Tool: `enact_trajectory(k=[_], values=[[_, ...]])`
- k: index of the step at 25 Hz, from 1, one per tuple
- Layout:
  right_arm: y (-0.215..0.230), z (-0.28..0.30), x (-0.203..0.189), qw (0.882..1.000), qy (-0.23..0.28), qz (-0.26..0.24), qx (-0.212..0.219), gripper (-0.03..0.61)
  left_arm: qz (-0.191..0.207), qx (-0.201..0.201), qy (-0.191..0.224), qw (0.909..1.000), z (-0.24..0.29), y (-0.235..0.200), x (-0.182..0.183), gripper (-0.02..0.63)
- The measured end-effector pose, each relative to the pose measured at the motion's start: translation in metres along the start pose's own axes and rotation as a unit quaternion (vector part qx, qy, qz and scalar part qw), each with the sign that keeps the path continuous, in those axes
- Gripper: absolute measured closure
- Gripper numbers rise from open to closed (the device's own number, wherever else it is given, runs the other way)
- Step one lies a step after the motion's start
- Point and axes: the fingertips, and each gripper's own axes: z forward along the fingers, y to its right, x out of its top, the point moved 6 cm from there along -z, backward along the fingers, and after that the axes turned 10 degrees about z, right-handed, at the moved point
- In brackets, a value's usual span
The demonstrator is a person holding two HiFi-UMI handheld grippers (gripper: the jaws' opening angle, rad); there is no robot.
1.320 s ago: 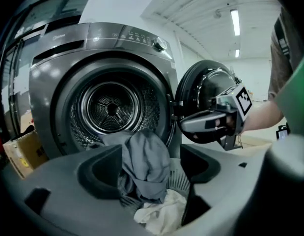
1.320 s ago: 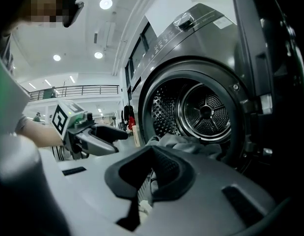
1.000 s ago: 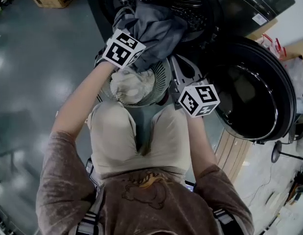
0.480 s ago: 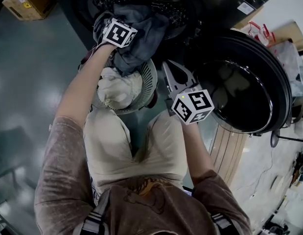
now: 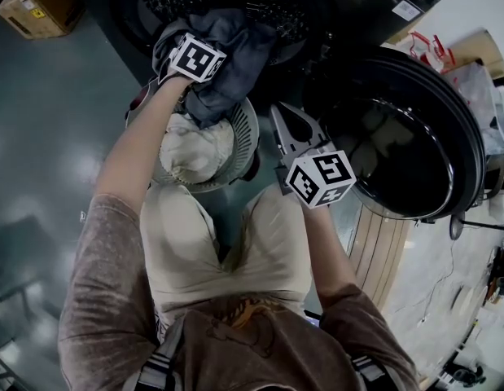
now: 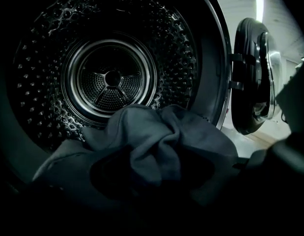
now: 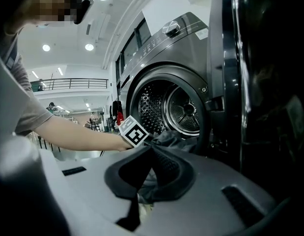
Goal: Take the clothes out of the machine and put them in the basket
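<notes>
Left claw (image 6: 152, 173) jaws closing, grey garment (image 6: 156, 141) between, draped over them; pad contact lost in dark. Basket (image 5: 250, 130) beneath left claw half hidden under garment, arm. Washer door (image 7: 269, 107) beside right claw (image 7: 152, 149) cut by frame edge.

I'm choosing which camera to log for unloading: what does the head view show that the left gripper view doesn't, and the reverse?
Only the head view: the basket holding a pale garment, and a cardboard box on the floor. Only the left gripper view: the drum's back wall and perforated sides. Both: the grey garment at the machine's mouth and the open door.
</notes>
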Motion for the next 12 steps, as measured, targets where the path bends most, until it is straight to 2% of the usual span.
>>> enact_trajectory(k=[3, 5, 12], values=[[-0.001, -0.001, -0.002, 1.000, -0.002, 0.001, 0.000, 0.581, -0.005, -0.002, -0.002, 1.0000, -0.006, 0.004, -0.001, 0.475], [-0.003, 0.000, -0.002, 1.000, -0.001, 0.000, 0.002, 0.581, -0.018, -0.007, -0.001, 0.9998, -0.010, 0.005, 0.000, 0.537], [-0.006, 0.004, -0.003, 1.000, -0.001, 0.001, 0.014, 0.581, -0.042, -0.028, 0.009, 0.9987, -0.043, 0.015, -0.006, 0.552]])
